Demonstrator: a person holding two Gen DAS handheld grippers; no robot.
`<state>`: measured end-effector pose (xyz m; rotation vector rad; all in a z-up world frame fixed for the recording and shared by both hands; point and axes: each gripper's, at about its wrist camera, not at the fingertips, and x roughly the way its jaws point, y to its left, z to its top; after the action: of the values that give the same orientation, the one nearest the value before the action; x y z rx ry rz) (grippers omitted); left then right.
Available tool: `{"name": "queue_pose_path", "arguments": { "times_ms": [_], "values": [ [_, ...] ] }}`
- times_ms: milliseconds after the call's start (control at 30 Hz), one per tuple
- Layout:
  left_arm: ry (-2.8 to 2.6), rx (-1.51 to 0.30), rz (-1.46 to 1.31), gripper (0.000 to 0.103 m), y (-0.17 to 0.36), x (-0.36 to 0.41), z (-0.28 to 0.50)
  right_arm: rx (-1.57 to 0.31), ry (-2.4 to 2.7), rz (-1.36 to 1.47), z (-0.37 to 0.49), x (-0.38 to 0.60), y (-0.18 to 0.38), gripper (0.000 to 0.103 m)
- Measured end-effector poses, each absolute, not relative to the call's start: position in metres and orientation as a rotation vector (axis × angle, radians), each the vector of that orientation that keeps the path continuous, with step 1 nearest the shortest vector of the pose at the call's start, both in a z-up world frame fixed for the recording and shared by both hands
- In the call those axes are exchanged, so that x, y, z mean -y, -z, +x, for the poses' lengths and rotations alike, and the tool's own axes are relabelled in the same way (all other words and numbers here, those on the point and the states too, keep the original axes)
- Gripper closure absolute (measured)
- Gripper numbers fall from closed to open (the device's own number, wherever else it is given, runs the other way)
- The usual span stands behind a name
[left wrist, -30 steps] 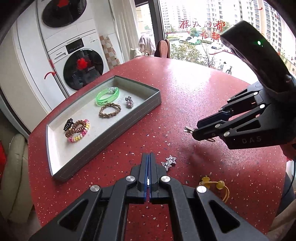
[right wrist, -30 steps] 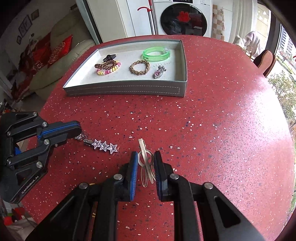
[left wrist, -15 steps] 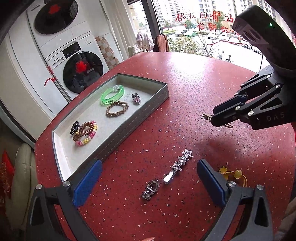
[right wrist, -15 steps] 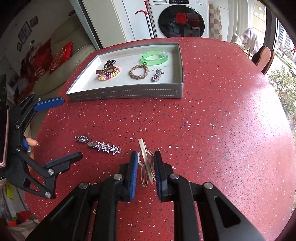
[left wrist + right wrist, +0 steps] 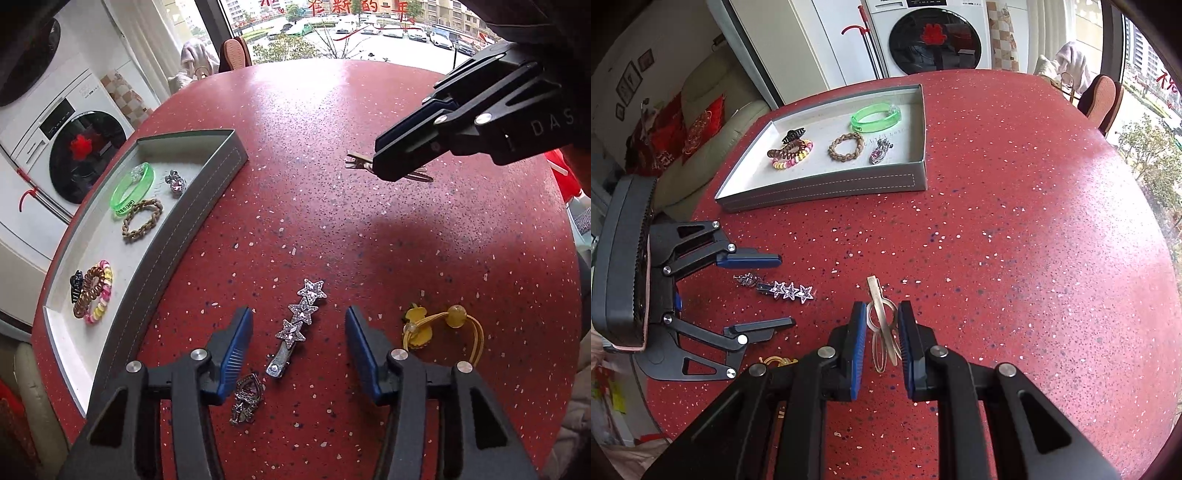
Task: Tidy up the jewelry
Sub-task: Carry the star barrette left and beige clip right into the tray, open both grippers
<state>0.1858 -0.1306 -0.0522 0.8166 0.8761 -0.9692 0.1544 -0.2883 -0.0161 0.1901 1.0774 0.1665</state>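
A silver star hair clip (image 5: 299, 321) lies on the red table between the open fingers of my left gripper (image 5: 299, 325). It also shows in the right wrist view (image 5: 785, 291). A small heart-shaped jewel piece (image 5: 245, 398) lies just behind it. My right gripper (image 5: 881, 328) is shut on a gold metal hair clip (image 5: 882, 325) and holds it at or just above the table; the clip also shows in the left wrist view (image 5: 360, 160). The grey tray (image 5: 827, 182) holds a green bangle (image 5: 875, 116), a braided bracelet (image 5: 846, 146), a small brooch (image 5: 879, 153) and coil hair ties (image 5: 792, 153).
A yellow hair tie with beads (image 5: 439, 326) lies on the table right of my left gripper. A washing machine (image 5: 936, 37) stands beyond the table, a window on the right side and a sofa (image 5: 701, 122) on the left. The table's round edge is close.
My left gripper has opened, let go of the star clip and now straddles it on the table. The right gripper keeps its hold on the gold clip and has barely moved.
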Motion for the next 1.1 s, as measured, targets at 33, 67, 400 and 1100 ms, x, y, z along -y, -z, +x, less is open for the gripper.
{"name": "queue_pose_path", "arguments": {
  "times_ms": [33, 67, 400, 1100],
  "values": [
    [0.973, -0.89, 0.812, 0.034, 0.052, 0.131, 0.187, -1.076, -0.167, 0.19, 0.155, 0.288, 0.016, 0.084],
    [0.984, -0.904, 0.802, 0.039, 0.052, 0.132, 0.188, -1.074, -0.167, 0.19, 0.155, 0.287, 0.015, 0.084],
    [0.926, -0.907, 0.669, 0.069, 0.043, 0.117, 0.189, -1.064, -0.173, 0.201, 0.157, 0.284, 0.009, 0.084],
    [0.531, -0.806, 0.232, 0.069, -0.027, 0.031, 0.26, -1.02, -0.24, 0.266, 0.253, 0.246, -0.035, 0.084]
  ]
}}
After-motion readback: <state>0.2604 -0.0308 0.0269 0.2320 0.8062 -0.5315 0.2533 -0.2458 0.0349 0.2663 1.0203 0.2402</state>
